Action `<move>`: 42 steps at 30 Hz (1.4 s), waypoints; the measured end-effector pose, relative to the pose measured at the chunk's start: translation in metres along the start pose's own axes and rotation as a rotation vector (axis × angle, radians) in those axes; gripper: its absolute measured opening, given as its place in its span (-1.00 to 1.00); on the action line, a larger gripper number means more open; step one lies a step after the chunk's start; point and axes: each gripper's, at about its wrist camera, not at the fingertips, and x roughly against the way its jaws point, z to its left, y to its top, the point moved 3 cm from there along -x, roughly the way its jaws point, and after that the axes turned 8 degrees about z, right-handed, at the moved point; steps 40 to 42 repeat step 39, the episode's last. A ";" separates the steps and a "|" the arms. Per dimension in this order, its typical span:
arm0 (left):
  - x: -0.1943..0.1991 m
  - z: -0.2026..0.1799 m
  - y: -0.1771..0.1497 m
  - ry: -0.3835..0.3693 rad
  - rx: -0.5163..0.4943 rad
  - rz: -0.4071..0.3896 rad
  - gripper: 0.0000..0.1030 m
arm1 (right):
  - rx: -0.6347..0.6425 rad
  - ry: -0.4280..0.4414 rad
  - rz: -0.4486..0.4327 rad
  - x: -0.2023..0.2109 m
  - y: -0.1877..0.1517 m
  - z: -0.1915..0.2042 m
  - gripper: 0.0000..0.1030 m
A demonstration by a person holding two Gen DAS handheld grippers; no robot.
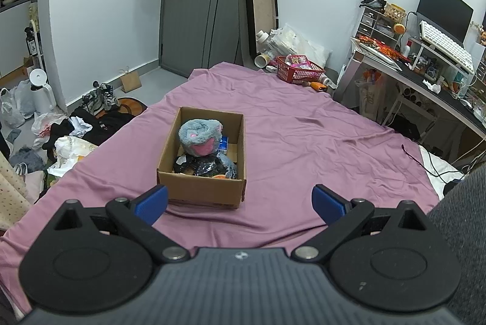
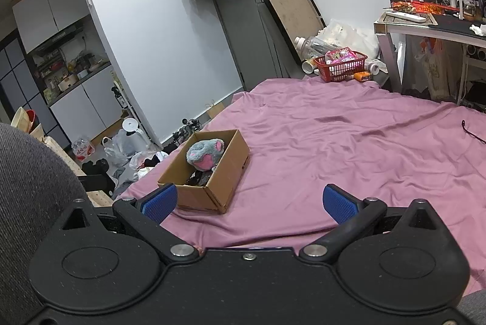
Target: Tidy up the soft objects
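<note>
Cardboard makes the box (image 1: 201, 188), and it sits on the pink sheet (image 1: 303, 142). Its long side runs away from the cameras. A fluffy grey and pink toy (image 1: 199, 138) sits inside it, on top of some dark things. The left gripper (image 1: 240, 202) hangs low just in front of the box, spread wide and holding nothing. The right gripper (image 2: 249, 202) is spread wide too, with the box up ahead toward its left finger.
</note>
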 end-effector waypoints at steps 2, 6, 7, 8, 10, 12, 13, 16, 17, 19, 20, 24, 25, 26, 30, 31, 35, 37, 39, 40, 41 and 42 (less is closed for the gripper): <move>0.000 0.001 0.000 0.000 0.000 0.000 0.95 | 0.000 -0.004 0.000 0.000 0.000 0.001 1.00; 0.000 0.001 0.000 0.001 0.001 -0.001 0.95 | 0.004 -0.010 -0.004 0.001 -0.001 0.002 1.00; 0.000 0.002 0.001 0.002 0.001 -0.002 0.95 | 0.006 -0.012 -0.005 0.001 -0.001 0.002 1.00; 0.001 0.004 0.001 0.003 0.002 -0.002 0.95 | 0.007 -0.014 -0.006 0.002 0.000 0.002 1.00; 0.001 0.004 0.001 0.003 0.005 -0.002 0.95 | 0.009 -0.018 -0.007 0.002 -0.001 0.003 1.00; 0.001 0.004 0.001 0.003 0.009 -0.001 0.95 | 0.009 -0.018 -0.007 0.002 -0.001 0.004 1.00; 0.001 0.005 0.001 0.002 0.010 -0.001 0.95 | 0.009 -0.017 -0.007 0.002 -0.001 0.004 1.00; 0.001 0.005 0.001 0.003 0.009 -0.002 0.95 | 0.005 -0.015 -0.006 0.002 -0.002 0.003 1.00; 0.001 0.005 0.001 0.003 0.009 -0.001 0.95 | 0.005 -0.016 -0.006 0.003 -0.002 0.003 1.00; 0.001 0.007 0.001 0.003 0.011 -0.001 0.95 | 0.005 -0.017 -0.006 0.003 -0.002 0.003 1.00; 0.001 0.006 0.001 0.003 0.010 -0.001 0.95 | 0.005 -0.017 -0.006 0.003 -0.002 0.003 1.00; 0.001 0.005 0.001 0.002 0.010 0.000 0.95 | 0.005 -0.016 -0.007 0.003 -0.003 0.002 1.00; 0.002 0.007 0.001 0.003 0.011 0.001 0.95 | 0.005 -0.016 -0.006 0.003 -0.003 0.002 1.00; 0.002 0.007 0.001 0.003 0.011 0.000 0.95 | 0.005 -0.016 -0.006 0.003 -0.003 0.002 1.00; 0.002 0.007 0.001 0.004 0.012 -0.001 0.95 | 0.004 -0.017 -0.006 0.003 -0.003 0.002 1.00; 0.001 0.005 0.001 0.004 0.010 -0.001 0.95 | 0.005 -0.017 -0.006 0.003 -0.003 0.002 1.00; 0.003 0.007 0.000 0.014 0.010 -0.007 0.95 | 0.002 -0.014 -0.005 0.003 -0.003 0.001 1.00; 0.003 0.005 -0.001 0.014 0.011 -0.007 0.95 | 0.001 -0.014 -0.005 0.003 -0.004 0.000 1.00; 0.003 0.005 -0.001 0.012 0.011 -0.008 0.95 | 0.000 -0.015 -0.001 0.003 -0.004 -0.001 1.00; 0.003 0.005 -0.001 0.012 0.011 -0.008 0.95 | 0.000 -0.015 -0.001 0.003 -0.004 -0.001 1.00; 0.003 0.005 -0.001 0.012 0.011 -0.008 0.95 | 0.000 -0.015 -0.001 0.003 -0.004 -0.001 1.00; 0.003 0.005 -0.001 0.012 0.011 -0.008 0.95 | 0.000 -0.015 -0.001 0.003 -0.004 -0.001 1.00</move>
